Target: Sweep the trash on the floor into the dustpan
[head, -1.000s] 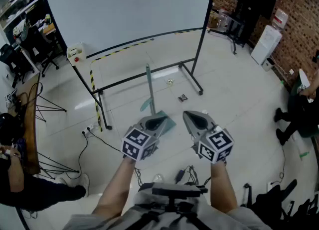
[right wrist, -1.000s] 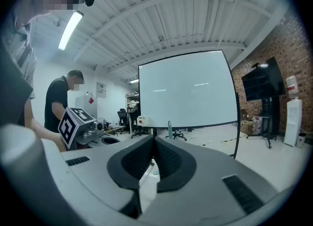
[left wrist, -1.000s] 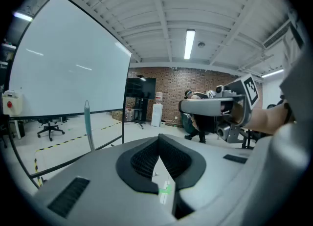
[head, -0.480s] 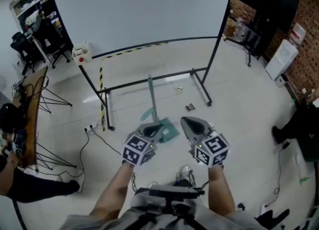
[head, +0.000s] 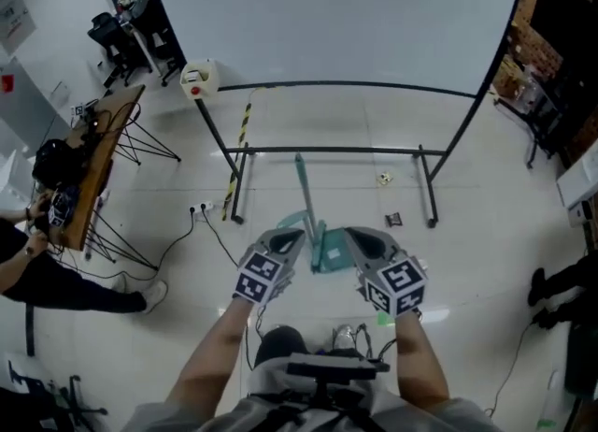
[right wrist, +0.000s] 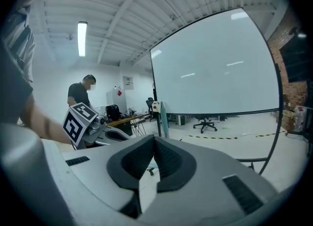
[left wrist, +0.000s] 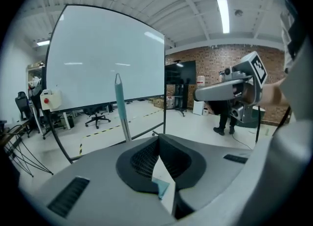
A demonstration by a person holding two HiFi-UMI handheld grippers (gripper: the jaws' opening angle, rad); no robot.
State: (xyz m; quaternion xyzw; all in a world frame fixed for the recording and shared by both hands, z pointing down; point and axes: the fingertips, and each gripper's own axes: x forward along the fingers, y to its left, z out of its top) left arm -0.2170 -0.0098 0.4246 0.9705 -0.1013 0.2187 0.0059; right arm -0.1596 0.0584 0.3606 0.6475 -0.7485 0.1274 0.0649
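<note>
Left gripper (head: 283, 239) and right gripper (head: 358, 239) are both fully closed and hold nothing, side by side, probably lining up a grab. Teal dustpan (head: 324, 249) sits on the floor at 12 o'clock, handle (head: 303, 187) upright for easy pickup. Dark scrap (head: 393, 220) and pale scrap (head: 384, 178) lie at 1 o'clock by the screen stand (head: 427, 187).

Facing the dustpan (head: 327, 251) sitting on the floor (head: 486, 271) between left hand-held gripper (head: 285, 237) and right hand-held gripper (head: 360, 237), trash (head: 393, 220) lying farther right.
</note>
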